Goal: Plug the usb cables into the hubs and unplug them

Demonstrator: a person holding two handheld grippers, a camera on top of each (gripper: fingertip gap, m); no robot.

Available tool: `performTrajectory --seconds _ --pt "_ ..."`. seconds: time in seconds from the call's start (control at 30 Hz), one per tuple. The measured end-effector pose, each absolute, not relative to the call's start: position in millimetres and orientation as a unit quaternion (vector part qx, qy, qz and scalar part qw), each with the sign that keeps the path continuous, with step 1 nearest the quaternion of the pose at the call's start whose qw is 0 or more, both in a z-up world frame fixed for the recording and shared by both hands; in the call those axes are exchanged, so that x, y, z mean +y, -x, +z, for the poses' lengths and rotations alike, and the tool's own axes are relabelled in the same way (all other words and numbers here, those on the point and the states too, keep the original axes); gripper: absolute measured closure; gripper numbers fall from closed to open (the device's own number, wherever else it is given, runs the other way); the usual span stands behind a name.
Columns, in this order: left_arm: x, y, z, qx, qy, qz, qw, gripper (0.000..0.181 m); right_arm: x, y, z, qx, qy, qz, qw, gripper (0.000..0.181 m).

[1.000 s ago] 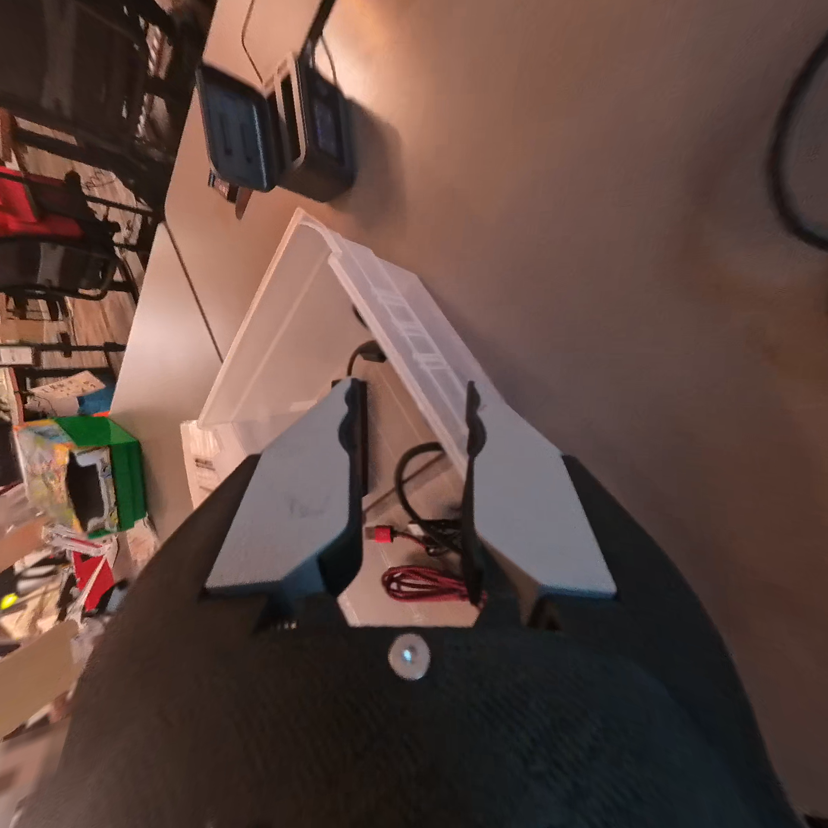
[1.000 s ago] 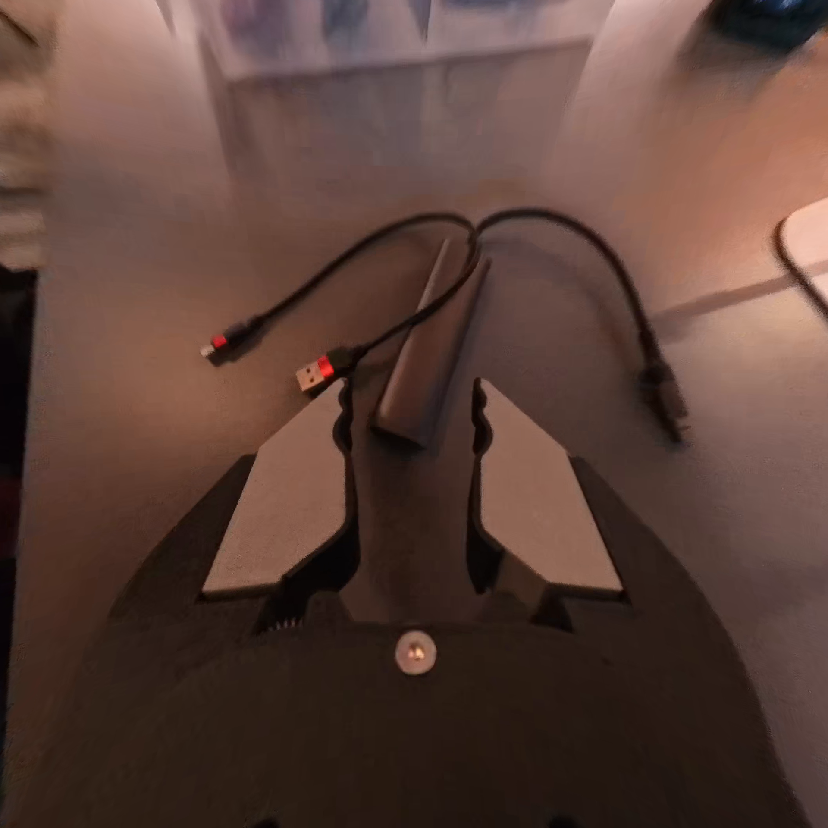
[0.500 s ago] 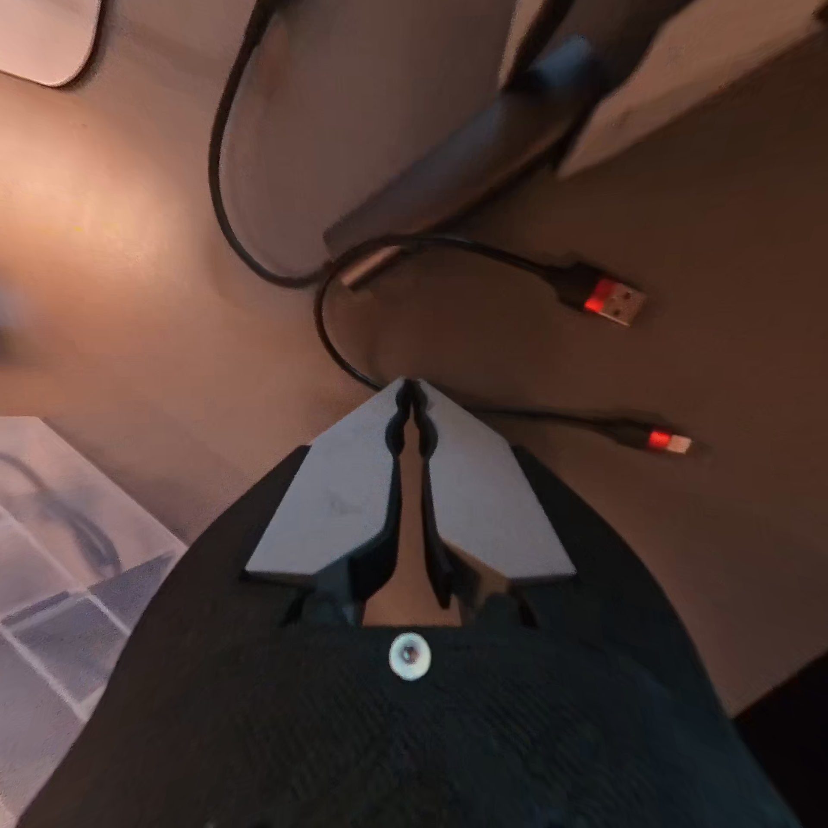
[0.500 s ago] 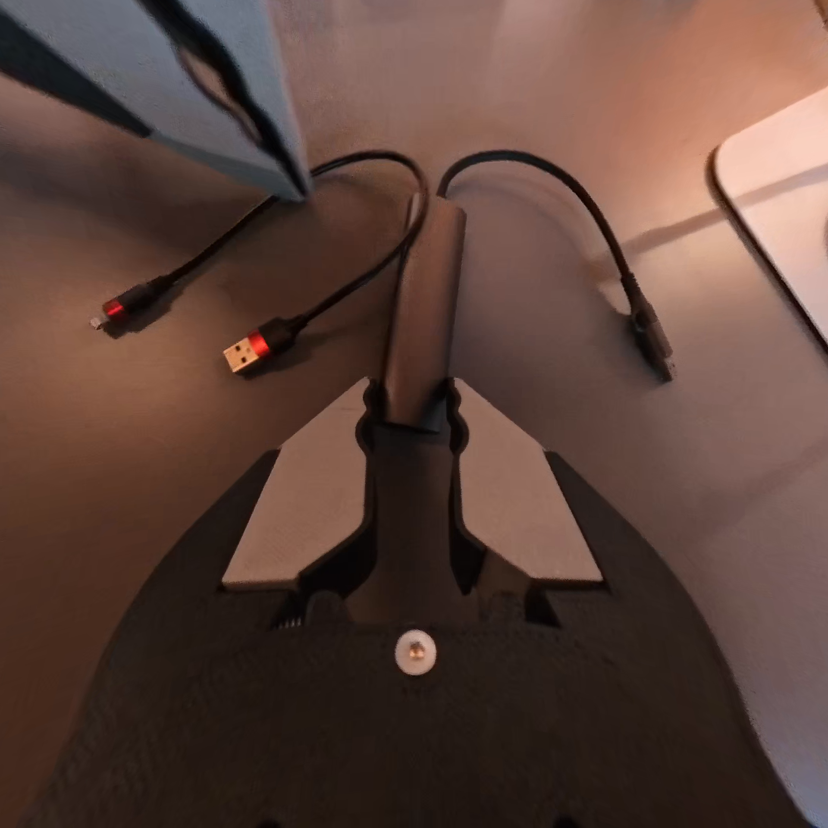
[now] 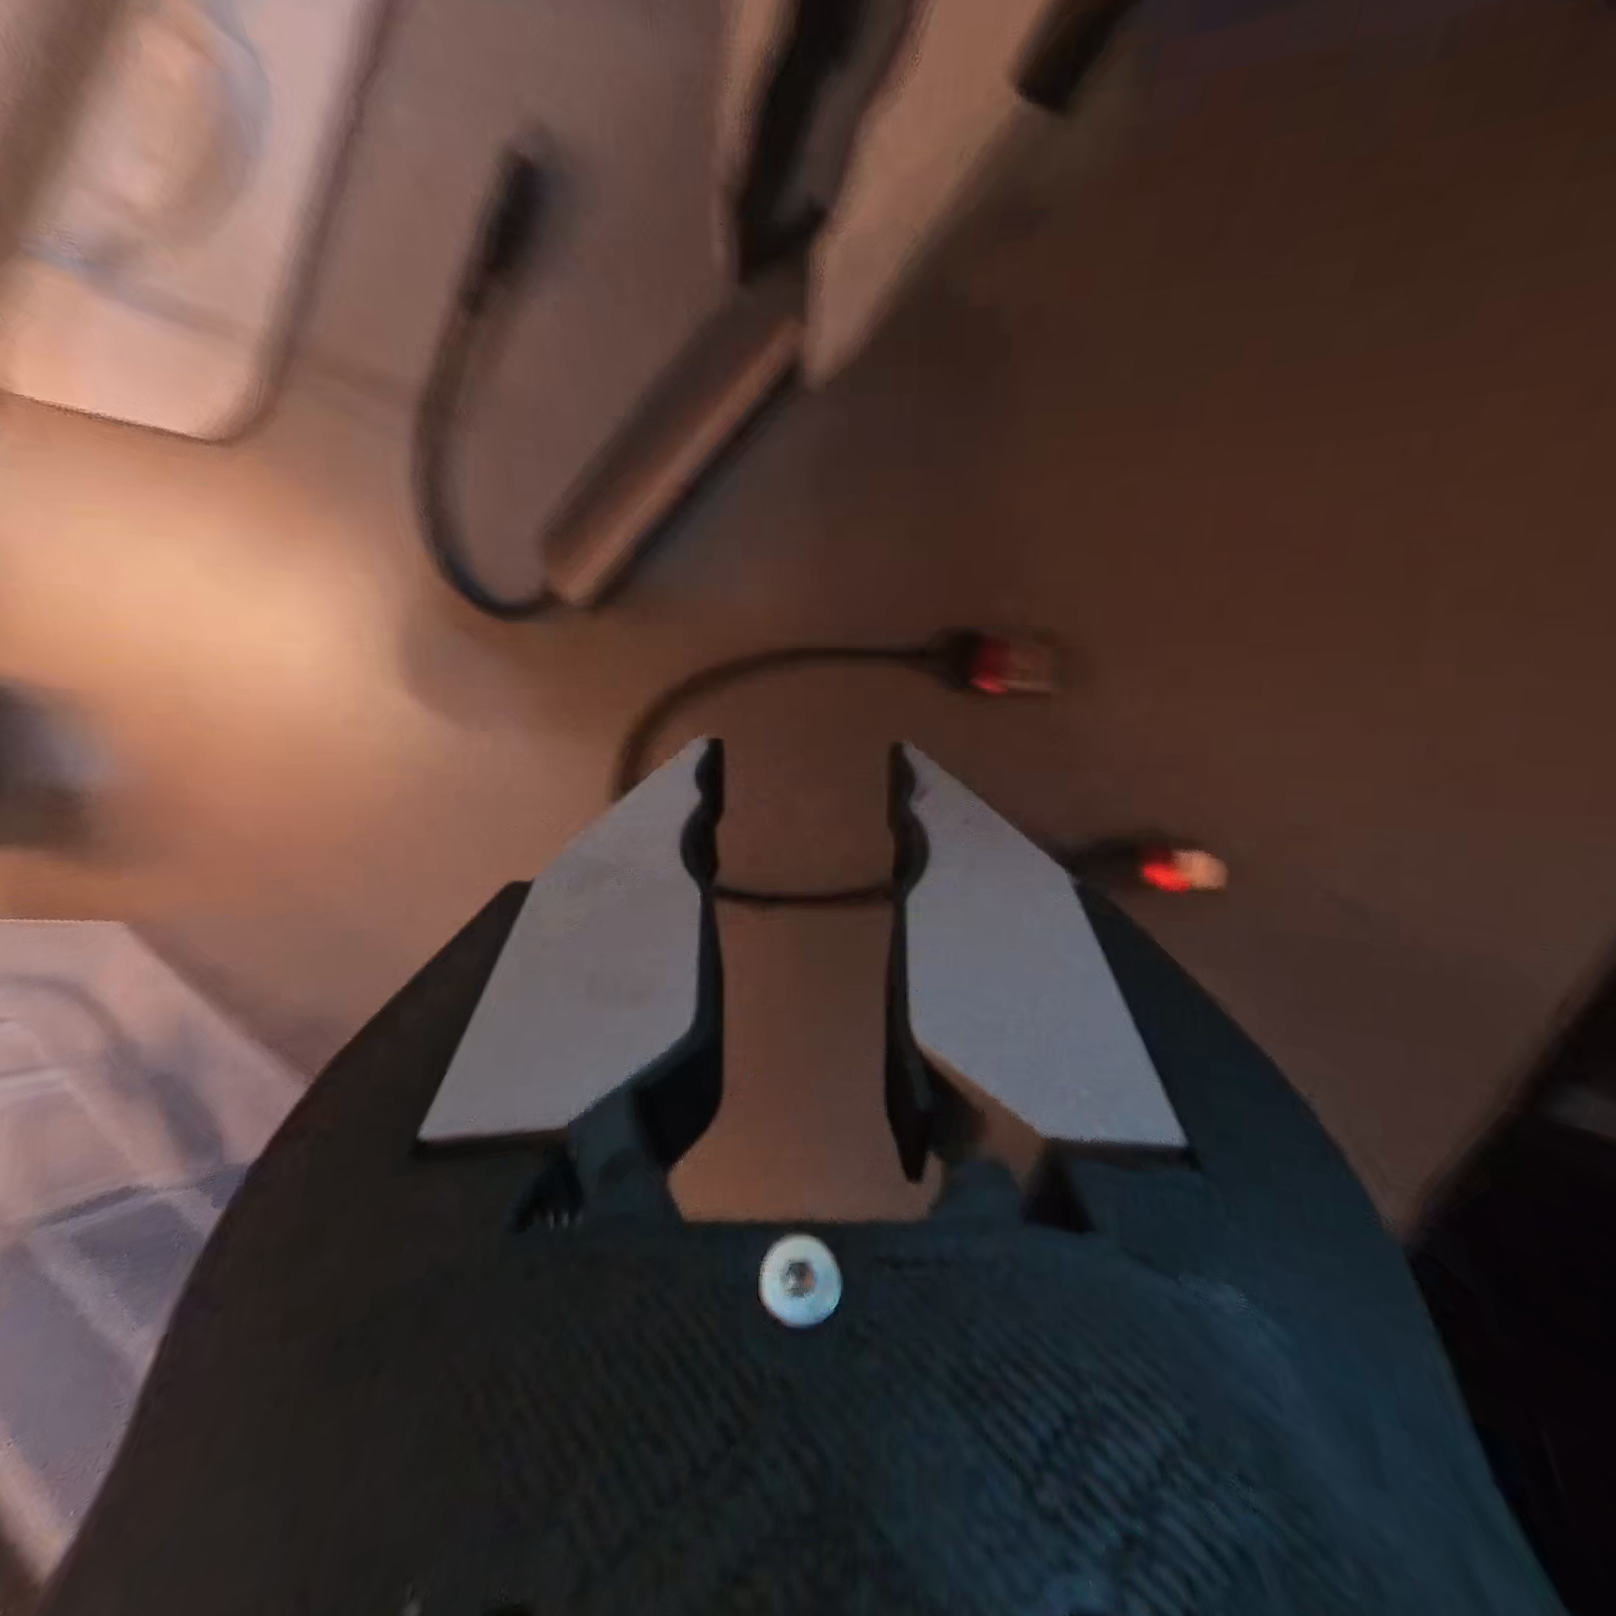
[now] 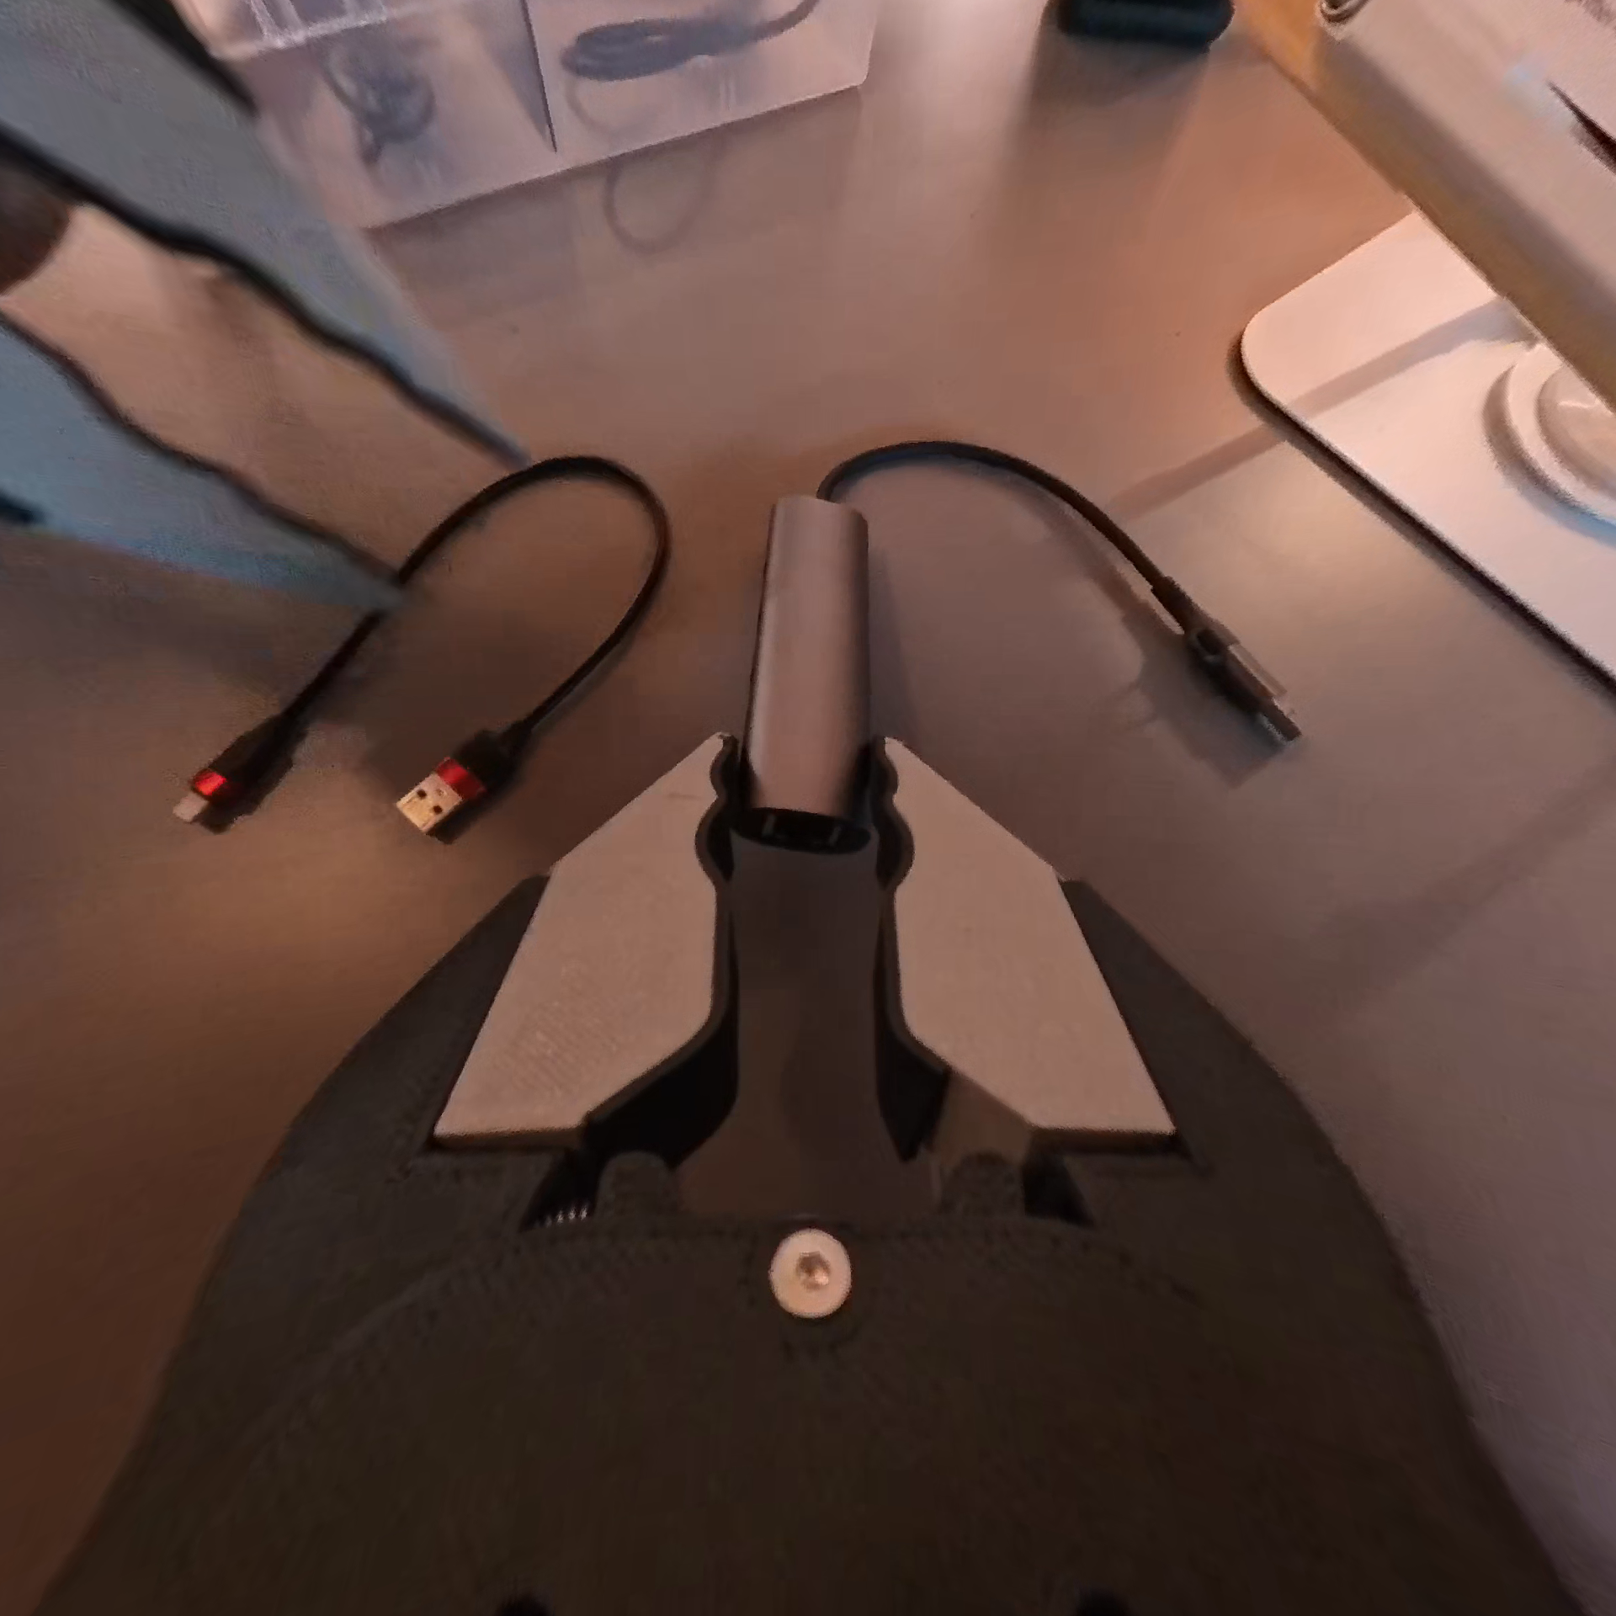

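A grey bar-shaped USB hub (image 6: 809,647) lies on the desk, and my right gripper (image 6: 804,761) is shut on its near end. The hub's own short cable ends in a plug (image 6: 1233,673) to the right. A black cable (image 6: 612,595) loops to the left, with a red-collared USB-A plug (image 6: 442,791) and a small red-collared plug (image 6: 205,791). My left gripper (image 5: 804,756) is open over this cable (image 5: 800,894), which crosses between its fingers. The left wrist view is blurred and shows the hub (image 5: 673,463), both plugs (image 5: 997,673) (image 5: 1172,870) and the right gripper's fingers (image 5: 883,201).
A clear plastic box (image 6: 542,87) holding more cables stands at the back, and shows in the left wrist view (image 5: 87,1093). A white monitor stand base (image 6: 1399,420) sits at the right. My left gripper (image 6: 450,525) reaches in from the upper left. Some 10 cm of space lies between my two pairs of fingers. My left gripper's tips are some 4 cm from the red-collared USB-A plug (image 6: 442,791). My left wrist view (image 5: 1015,656) looks at it from another angle.
My left gripper swung from the clear box to the black cable, closed its jaws there, and has now opened them around the cable. My right gripper closed on the hub and keeps hold.
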State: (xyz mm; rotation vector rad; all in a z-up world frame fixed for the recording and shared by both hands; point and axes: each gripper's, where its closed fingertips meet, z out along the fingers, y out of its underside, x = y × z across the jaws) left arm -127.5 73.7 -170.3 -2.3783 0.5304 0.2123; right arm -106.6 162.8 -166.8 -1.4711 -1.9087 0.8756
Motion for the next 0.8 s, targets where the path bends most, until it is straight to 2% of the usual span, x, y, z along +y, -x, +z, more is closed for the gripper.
performTrajectory --seconds 0.17,0.27,0.3,0.33,0.37,0.47,0.6,0.67,0.8 --pt "127 156 -155 0.268 0.842 0.221 0.412 0.134 164 105 -157 -0.682 0.564 0.389 0.256 0.155" --pt "147 159 -158 0.341 0.794 0.278 0.42 0.135 164 104 -150 -0.659 0.57 0.431 0.234 0.155" --pt "151 156 -160 0.363 0.78 0.285 0.424 0.135 166 103 -149 -0.652 0.575 0.437 0.231 0.156" --pt "154 153 -162 0.381 0.769 0.285 0.426 0.139 169 102 -147 -0.645 0.578 0.445 0.229 0.165" --pt "155 151 -167 0.398 0.763 0.284 0.422 0.136 169 102 -143 -0.634 0.576 0.464 0.225 0.181" --pt "158 152 -176 0.4 0.763 0.288 0.419 0.138 170 100 -125 -0.577 0.575 0.552 0.177 0.181" --pt "159 161 -185 0.36 0.79 0.278 0.411 0.15 176 98 -122 -0.556 0.579 0.574 0.16 0.181" --pt "157 167 -184 0.343 0.799 0.274 0.411 0.148 174 99 -126 -0.576 0.58 0.548 0.175 0.156" --pt "153 176 -179 0.282 0.825 0.236 0.428 0.149 167 105 -152 -0.64 0.596 0.427 0.23 0.133"
